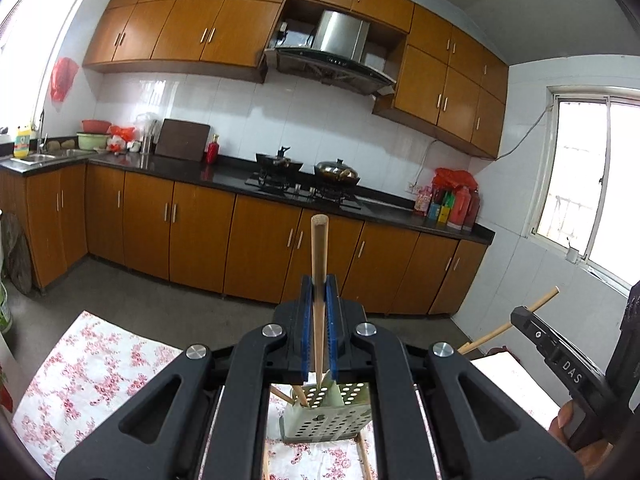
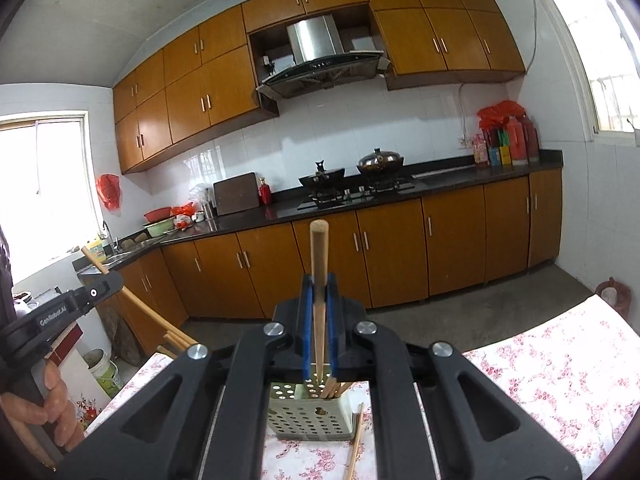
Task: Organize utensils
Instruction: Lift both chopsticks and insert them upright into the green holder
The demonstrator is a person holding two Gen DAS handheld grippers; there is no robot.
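My left gripper (image 1: 319,292) is shut on a wooden chopstick (image 1: 319,248) held upright, its lower tip inside a pale green perforated utensil holder (image 1: 326,420) on the floral tablecloth. My right gripper (image 2: 319,290) is shut on another wooden chopstick (image 2: 319,256), also upright with its lower end in the same holder (image 2: 310,416). Other chopsticks (image 2: 334,388) stand in the holder. A loose chopstick (image 2: 356,440) lies on the cloth beside it. The right gripper also shows in the left wrist view (image 1: 520,316), and the left gripper in the right wrist view (image 2: 108,280).
The table has a floral tablecloth (image 1: 92,364). Behind it is bare floor, then a dark kitchen counter (image 1: 192,170) with a stove and two pans (image 1: 336,172), bottles (image 1: 456,200) and a sink (image 1: 40,156). Windows are at both sides.
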